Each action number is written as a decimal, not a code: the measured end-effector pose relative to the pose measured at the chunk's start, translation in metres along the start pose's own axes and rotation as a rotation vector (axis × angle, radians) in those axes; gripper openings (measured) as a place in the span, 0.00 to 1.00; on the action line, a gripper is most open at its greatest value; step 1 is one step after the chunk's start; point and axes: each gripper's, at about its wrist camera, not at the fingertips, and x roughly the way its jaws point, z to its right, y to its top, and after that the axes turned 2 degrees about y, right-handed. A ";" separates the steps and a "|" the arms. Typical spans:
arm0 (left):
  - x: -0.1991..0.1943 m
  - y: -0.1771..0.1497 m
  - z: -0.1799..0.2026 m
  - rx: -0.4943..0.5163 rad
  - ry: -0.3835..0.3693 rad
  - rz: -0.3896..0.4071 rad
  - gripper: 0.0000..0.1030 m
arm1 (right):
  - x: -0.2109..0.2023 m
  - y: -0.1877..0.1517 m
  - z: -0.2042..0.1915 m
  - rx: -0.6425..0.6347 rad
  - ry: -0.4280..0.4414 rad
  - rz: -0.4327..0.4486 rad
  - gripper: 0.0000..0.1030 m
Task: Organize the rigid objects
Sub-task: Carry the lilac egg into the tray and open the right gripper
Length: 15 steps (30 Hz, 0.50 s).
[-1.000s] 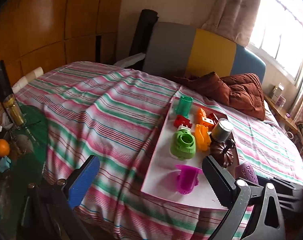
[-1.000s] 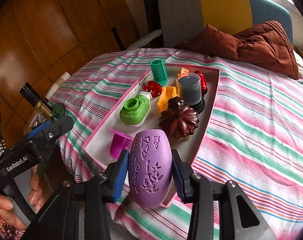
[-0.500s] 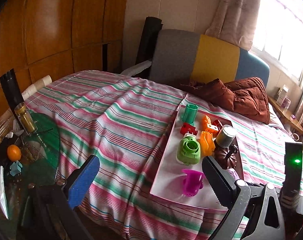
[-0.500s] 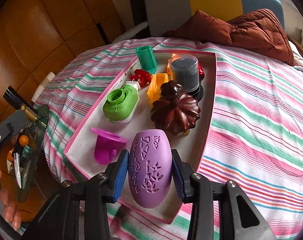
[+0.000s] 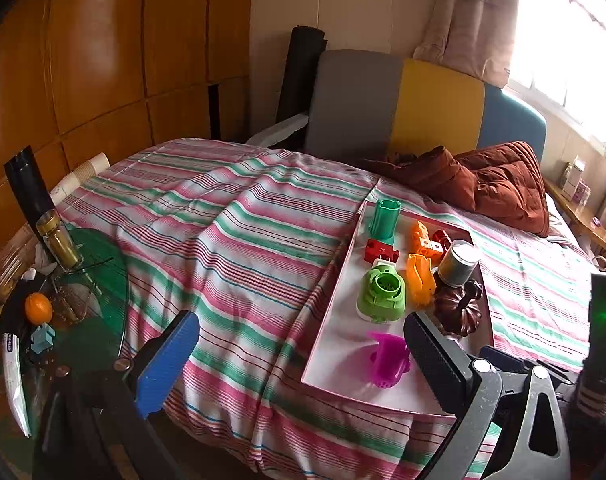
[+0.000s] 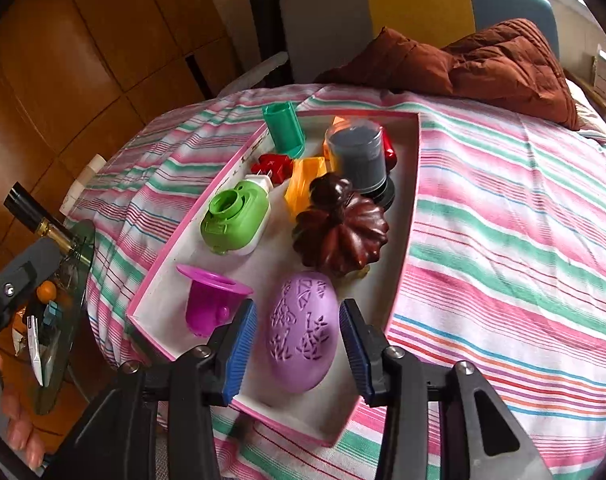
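A pink-rimmed white tray (image 6: 403, 256) lies on the striped bed; it also shows in the left wrist view (image 5: 339, 344). In it lie a purple patterned egg (image 6: 303, 332), a magenta cup (image 6: 209, 300), a brown pumpkin (image 6: 339, 232), a green toy (image 6: 237, 220), a grey jar (image 6: 357, 156), a teal cup (image 6: 283, 124) and orange and red pieces. My right gripper (image 6: 299, 344) is open, its pads on either side of the egg with gaps showing. The egg rests in the tray's near corner. My left gripper (image 5: 299, 356) is open and empty, left of the tray.
A green glass side table (image 5: 99, 280) at the left holds a jar, an orange (image 5: 38, 307) and small items. Brown cushions (image 5: 495, 184) lie at the bed's head before a grey, yellow and blue headboard. A wooden wall stands at the left.
My right gripper carried the purple egg forward over the tray, then opened; the egg now lies in the tray's near corner. My left gripper pulled back and stayed open.
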 end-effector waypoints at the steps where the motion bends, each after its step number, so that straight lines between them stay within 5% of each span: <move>1: 0.000 0.000 0.000 0.001 0.002 0.000 1.00 | -0.003 0.000 0.000 0.001 -0.005 0.003 0.42; 15: -0.001 -0.001 0.007 0.011 0.088 -0.003 1.00 | -0.042 0.006 -0.030 -0.086 -0.176 0.080 0.61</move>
